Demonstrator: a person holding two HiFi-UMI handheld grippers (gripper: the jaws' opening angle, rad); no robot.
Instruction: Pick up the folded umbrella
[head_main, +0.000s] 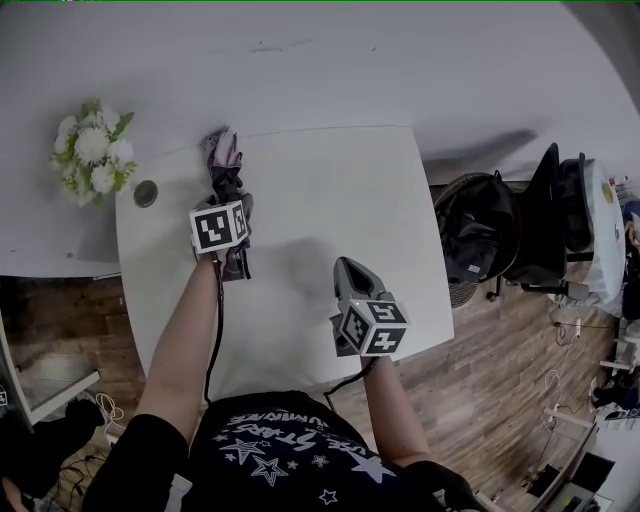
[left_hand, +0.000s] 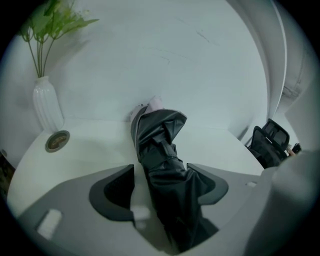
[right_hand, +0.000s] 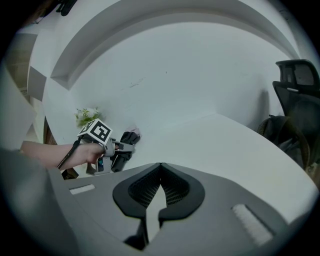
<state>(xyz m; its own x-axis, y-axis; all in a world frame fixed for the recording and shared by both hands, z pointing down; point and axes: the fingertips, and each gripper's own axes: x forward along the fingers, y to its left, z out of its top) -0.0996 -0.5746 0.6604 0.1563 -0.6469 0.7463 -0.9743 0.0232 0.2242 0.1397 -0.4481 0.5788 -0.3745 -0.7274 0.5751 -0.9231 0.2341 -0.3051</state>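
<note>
The folded umbrella (head_main: 224, 160), dark grey with a pink far end, lies on the white table (head_main: 340, 190) near its far left corner. My left gripper (head_main: 229, 197) stands over it, pointing down and away. In the left gripper view the umbrella (left_hand: 161, 145) runs between the jaws of the left gripper (left_hand: 161, 168). The right jaw touches the fabric, while a strip of table shows beside the left jaw. My right gripper (head_main: 346, 270) hovers over the table's middle, jaw tips together, nothing held. The right gripper view shows the right gripper (right_hand: 160, 168), and the left gripper (right_hand: 123, 148) over the umbrella (right_hand: 131, 136).
A white vase of white flowers (head_main: 92, 160) stands left of the table by the wall. A round metal disc (head_main: 146, 193) sits in the table's far left corner. A black office chair (head_main: 545, 225) and a dark bag (head_main: 478, 235) stand off the table's right edge.
</note>
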